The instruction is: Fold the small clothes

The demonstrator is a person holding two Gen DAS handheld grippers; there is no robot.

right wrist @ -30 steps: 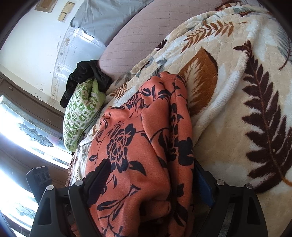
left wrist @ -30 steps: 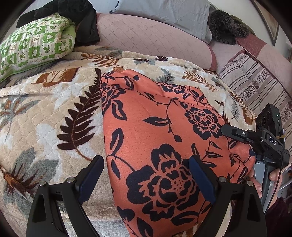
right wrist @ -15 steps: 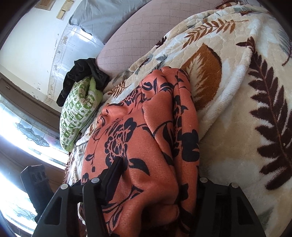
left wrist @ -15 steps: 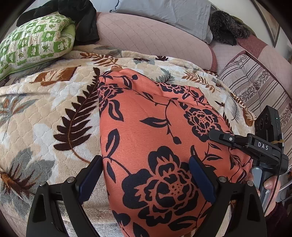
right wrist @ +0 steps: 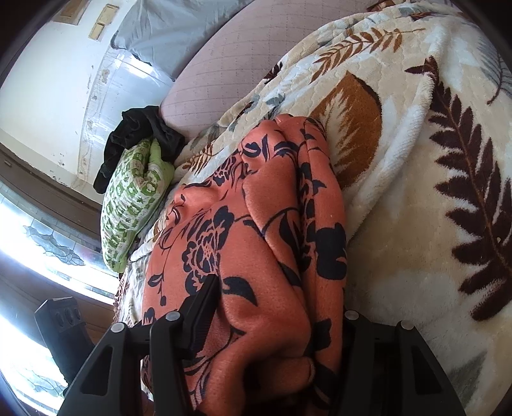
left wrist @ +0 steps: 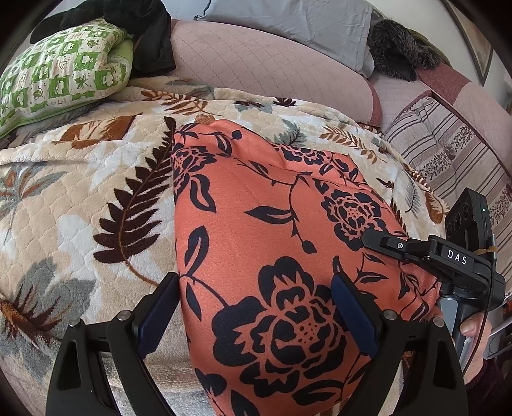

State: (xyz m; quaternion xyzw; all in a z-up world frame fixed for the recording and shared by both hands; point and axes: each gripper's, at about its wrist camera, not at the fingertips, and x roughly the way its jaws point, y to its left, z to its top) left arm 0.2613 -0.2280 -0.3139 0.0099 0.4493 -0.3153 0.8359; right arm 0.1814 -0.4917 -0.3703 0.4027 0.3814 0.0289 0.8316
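An orange garment with black flowers lies on a cream leaf-print blanket. My left gripper is open, its blue pads on either side of the garment's near part, close above it. My right gripper is closed on the garment's bunched, folded edge; its left finger presses the cloth and the right finger is hidden under the fabric. The right gripper also shows in the left wrist view at the garment's right edge.
A green patterned pillow with a black cloth on it lies at the far left. A pink quilted cushion and grey pillow lie behind. A striped cover is at right. A window is at left.
My right gripper's fingers have closed in on the garment's bunched edge and the cloth has gathered there. My left gripper has stayed open, with the garment shifted slightly toward it.
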